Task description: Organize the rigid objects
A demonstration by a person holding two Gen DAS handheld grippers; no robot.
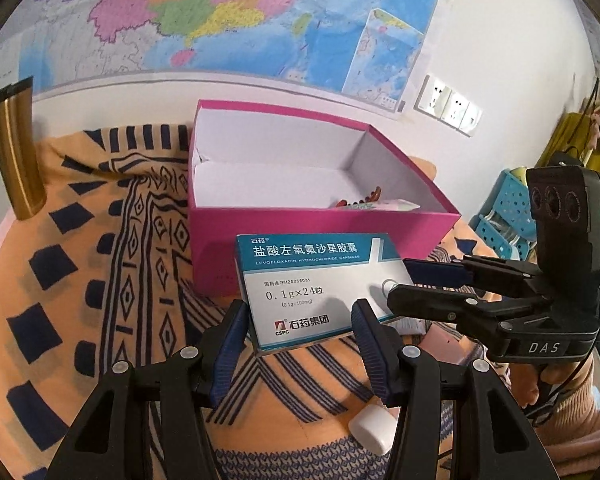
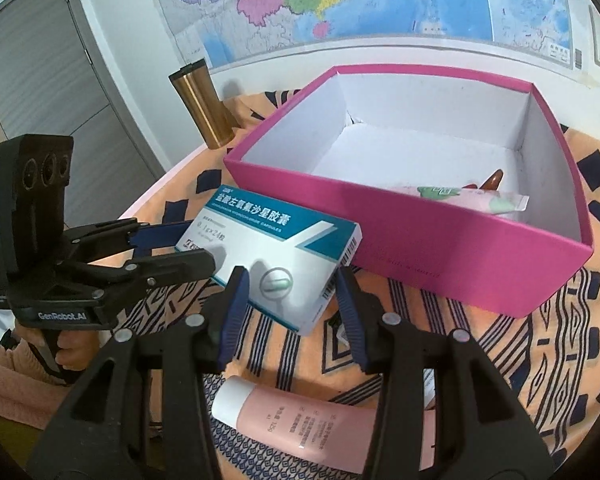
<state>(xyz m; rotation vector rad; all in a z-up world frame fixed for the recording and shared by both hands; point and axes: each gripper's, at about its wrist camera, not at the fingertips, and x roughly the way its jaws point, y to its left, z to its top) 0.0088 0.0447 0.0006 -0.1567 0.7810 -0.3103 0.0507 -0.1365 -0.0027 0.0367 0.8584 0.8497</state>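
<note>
- Left claw (image 1: 300,336) and right claw (image 2: 290,300) both grip the medicine carton (image 1: 320,288) by opposite ends.
- Carton is lifted just near of the open pink box (image 1: 324,236), above the patterned cloth (image 1: 100,260).

Beyond our jaws, a large coloured wall map (image 1: 228,16) hangs above a patterned orange-and-navy cloth (image 1: 112,248). A tall gold metal tumbler (image 2: 204,108) stands far left of them; white wall sockets (image 1: 448,104) and blue perforated plastic baskets (image 1: 508,216) sit off right.

Wall map (image 1: 228,16) above patterned cloth (image 1: 112,248)
</note>
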